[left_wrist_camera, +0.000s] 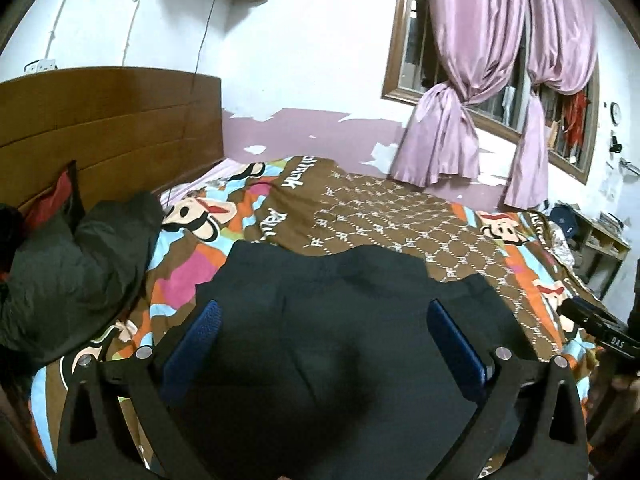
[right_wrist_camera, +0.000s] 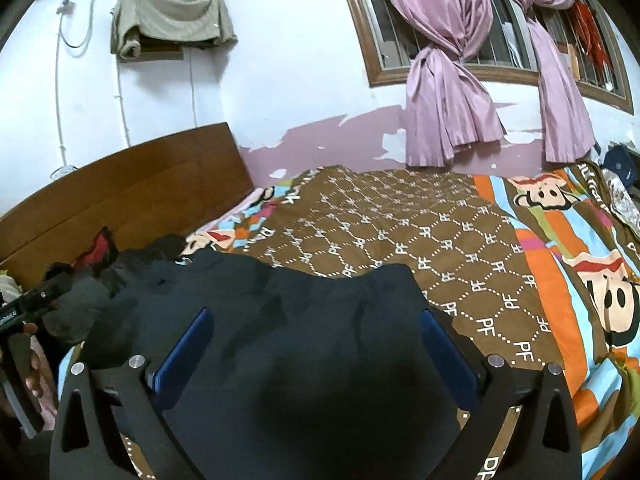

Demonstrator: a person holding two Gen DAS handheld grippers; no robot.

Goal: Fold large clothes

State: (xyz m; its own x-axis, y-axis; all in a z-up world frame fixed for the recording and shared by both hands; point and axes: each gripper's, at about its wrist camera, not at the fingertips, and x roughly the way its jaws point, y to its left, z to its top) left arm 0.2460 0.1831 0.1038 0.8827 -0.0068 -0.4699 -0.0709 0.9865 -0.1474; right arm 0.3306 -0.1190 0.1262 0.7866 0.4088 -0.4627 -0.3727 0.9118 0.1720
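A: Jaw status?
B: Left gripper [left_wrist_camera: 324, 324] and right gripper [right_wrist_camera: 316, 332]: both released, spread wide above the dark garment [left_wrist_camera: 340, 320].
A: Garment location?
B: Lower centre, flat on the patterned bedspread [left_wrist_camera: 380, 208]; headboard [left_wrist_camera: 108, 120] upper left.

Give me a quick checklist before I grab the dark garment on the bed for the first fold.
1. Left claw open: ok, blue pads spread wide.
2. Right claw open: ok, pads apart.
3. Dark garment lying on the bedspread: ok, spread out with some wrinkles.
4. Garment's near edge visible: cannot tell, it runs under both claws.
5. Bedspread free beyond the garment: ok.
6. Pile of dark clothes by the headboard apart from the garment: cannot tell.
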